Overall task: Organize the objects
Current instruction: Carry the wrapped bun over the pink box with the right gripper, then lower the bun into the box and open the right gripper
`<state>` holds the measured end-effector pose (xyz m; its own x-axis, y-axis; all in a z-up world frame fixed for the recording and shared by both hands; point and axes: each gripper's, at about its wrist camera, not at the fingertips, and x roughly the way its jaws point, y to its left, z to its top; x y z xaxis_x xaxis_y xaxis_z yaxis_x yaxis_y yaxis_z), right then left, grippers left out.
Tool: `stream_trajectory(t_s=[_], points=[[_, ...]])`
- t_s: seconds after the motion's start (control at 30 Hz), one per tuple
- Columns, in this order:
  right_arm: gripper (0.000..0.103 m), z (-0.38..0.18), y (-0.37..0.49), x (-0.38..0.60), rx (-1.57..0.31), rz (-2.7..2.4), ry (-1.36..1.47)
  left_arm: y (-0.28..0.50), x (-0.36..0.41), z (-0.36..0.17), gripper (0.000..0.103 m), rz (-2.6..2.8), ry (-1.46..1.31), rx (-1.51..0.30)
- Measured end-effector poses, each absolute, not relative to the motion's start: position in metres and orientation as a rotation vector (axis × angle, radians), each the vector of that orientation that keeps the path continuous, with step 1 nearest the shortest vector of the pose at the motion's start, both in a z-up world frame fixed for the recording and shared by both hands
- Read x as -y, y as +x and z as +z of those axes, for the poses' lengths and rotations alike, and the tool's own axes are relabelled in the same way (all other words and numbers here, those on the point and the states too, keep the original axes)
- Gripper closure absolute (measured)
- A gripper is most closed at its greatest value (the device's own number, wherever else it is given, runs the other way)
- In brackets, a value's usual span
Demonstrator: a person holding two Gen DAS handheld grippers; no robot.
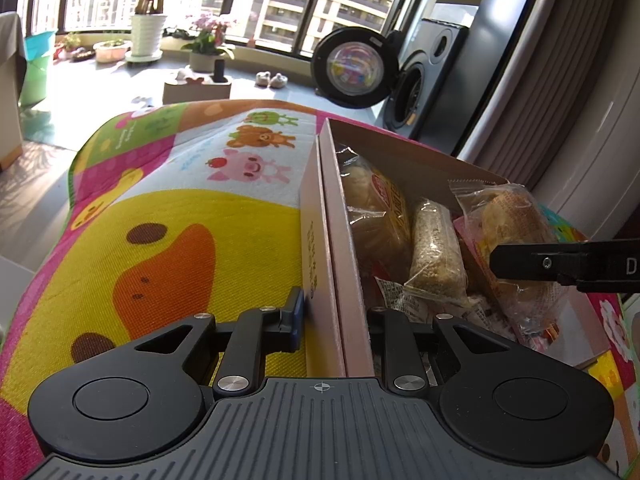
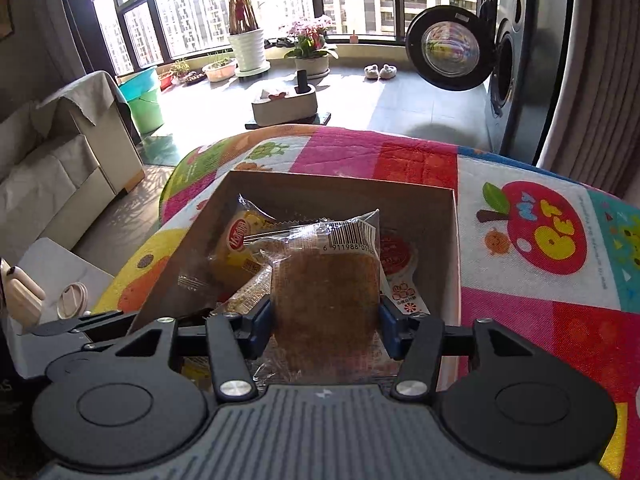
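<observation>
One cake packet [image 2: 325,292] between tool [image 2: 325,322] fingers.

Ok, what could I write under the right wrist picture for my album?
The right tool grips a wrapped brown cake over a cardboard box of snacks.

Colourful cartoon play mat [image 1: 168,216] covers raised surface; open cardboard box [image 2: 457,256] of wrapped snacks sits directly on mat, toward its right side in left wrist view
</observation>
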<state>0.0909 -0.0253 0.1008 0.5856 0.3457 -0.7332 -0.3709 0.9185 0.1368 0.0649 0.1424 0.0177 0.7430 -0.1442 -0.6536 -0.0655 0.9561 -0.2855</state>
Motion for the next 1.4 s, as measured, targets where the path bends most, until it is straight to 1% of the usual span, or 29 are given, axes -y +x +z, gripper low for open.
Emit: stream_trajectory(t_s=[0.13,0.23,0.37,0.43,0.53,0.63,0.67,0.8,0.97,1.03,1.1,1.13,1.17,1.2,1.4], points=[[0.050,0.127,0.100,0.028,-0.729,0.357,-0.067,0.065,-0.143,0.018,0.080,-0.044,-0.300,-0.735],[0.049,0.131,0.124,0.038,-0.760,0.365,-0.008,0.065,-0.143,0.018,0.080,-0.044,-0.300,-0.735],[0.048,0.124,0.132,0.045,-0.736,0.260,-0.029,0.065,-0.142,0.018,0.080,-0.047,-0.301,-0.735],[0.048,0.123,0.121,0.044,-0.734,0.300,-0.037,0.064,-0.142,0.018,0.080,-0.047,-0.302,-0.735],[0.048,0.119,0.095,0.028,-0.729,0.366,-0.145,0.064,-0.142,0.018,0.080,-0.045,-0.303,-0.734],[0.051,0.107,0.078,0.012,-0.781,0.415,-0.226,0.064,-0.142,0.018,0.080,-0.044,-0.303,-0.733],[0.054,0.102,0.076,0.008,-0.791,0.404,-0.253,0.064,-0.142,0.018,0.080,-0.043,-0.303,-0.734],[0.054,0.080,0.083,-0.001,-0.831,0.341,-0.316,0.064,-0.142,0.018,0.080,-0.045,-0.302,-0.735],[0.054,0.070,0.091,-0.003,-0.808,0.285,-0.363,0.064,-0.143,0.018,0.080,-0.044,-0.301,-0.734],[0.060,0.070,0.093,-0.002,-0.806,0.275,-0.362,0.064,-0.143,0.018,0.080,-0.045,-0.301,-0.734],[0.078,0.074,0.091,-0.001,-0.800,0.280,-0.353,0.064,-0.143,0.018,0.079,-0.046,-0.302,-0.734],[0.080,0.077,0.088,-0.001,-0.800,0.298,-0.342,0.064,-0.143,0.018,0.079,-0.046,-0.303,-0.733],[0.093,0.079,0.085,-0.002,-0.803,0.319,-0.336,0.064,-0.143,0.018,0.079,-0.046,-0.303,-0.734],[0.099,0.082,0.081,-0.005,-0.802,0.339,-0.336,0.064,-0.143,0.018,0.079,-0.045,-0.303,-0.734],[0.099,0.097,0.059,-0.012,-0.781,0.434,-0.326,0.064,-0.144,0.018,0.080,-0.047,-0.304,-0.734]])
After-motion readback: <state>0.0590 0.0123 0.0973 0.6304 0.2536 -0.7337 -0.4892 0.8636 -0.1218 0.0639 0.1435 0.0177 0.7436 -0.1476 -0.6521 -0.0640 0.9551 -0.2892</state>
